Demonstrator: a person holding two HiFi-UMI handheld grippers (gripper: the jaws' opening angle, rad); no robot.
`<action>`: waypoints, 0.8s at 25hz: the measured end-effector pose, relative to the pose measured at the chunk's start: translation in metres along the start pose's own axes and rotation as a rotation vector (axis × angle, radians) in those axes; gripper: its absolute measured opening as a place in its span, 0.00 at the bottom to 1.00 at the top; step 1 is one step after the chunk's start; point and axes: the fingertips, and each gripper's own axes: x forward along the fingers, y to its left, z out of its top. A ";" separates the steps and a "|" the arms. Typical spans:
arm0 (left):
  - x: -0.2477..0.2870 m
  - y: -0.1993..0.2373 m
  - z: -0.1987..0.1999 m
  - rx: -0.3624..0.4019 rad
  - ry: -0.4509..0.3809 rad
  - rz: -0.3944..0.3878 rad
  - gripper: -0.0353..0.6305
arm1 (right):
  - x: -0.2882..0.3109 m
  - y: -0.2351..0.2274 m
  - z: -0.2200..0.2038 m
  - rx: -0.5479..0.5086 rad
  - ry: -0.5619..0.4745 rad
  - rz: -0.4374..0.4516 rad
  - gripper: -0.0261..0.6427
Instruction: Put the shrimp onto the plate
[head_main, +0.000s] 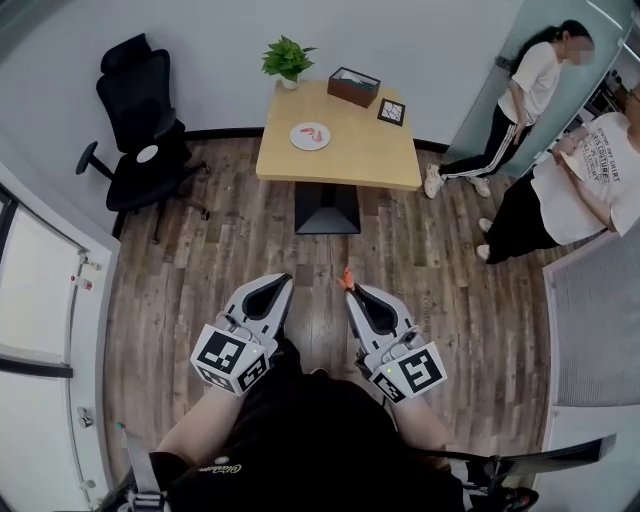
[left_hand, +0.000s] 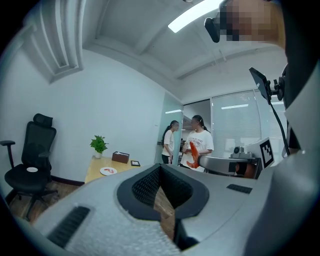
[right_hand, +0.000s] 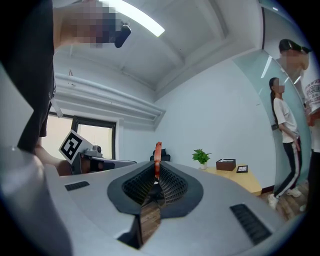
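Right gripper (head_main: 350, 287) fingers are pinching thin orange-red shrimp (right_hand: 157, 152) by 1 end, likely light and slippery; left gripper (head_main: 283, 283) fingers are pressing together, empty.

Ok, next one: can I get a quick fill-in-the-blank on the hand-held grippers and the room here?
1. Of the left hand-held gripper and the right hand-held gripper, the small orange shrimp is pinched in the ____ one.
2. The left one's shut jaws hold ____.
3. The round white plate lies on the light wooden table, near a swivel office chair coloured ____.
4. The people in white T-shirts to the right of the table number ____.
Missing words: right; nothing; black; two.
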 end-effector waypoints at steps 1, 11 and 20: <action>0.001 0.001 0.000 -0.002 0.000 0.003 0.06 | 0.002 -0.001 0.000 -0.002 0.003 0.003 0.08; 0.027 0.017 -0.004 -0.016 -0.002 0.003 0.06 | 0.017 -0.022 -0.006 -0.012 0.024 0.004 0.08; 0.056 0.052 -0.005 -0.026 0.002 0.000 0.06 | 0.055 -0.046 -0.012 -0.013 0.037 0.008 0.08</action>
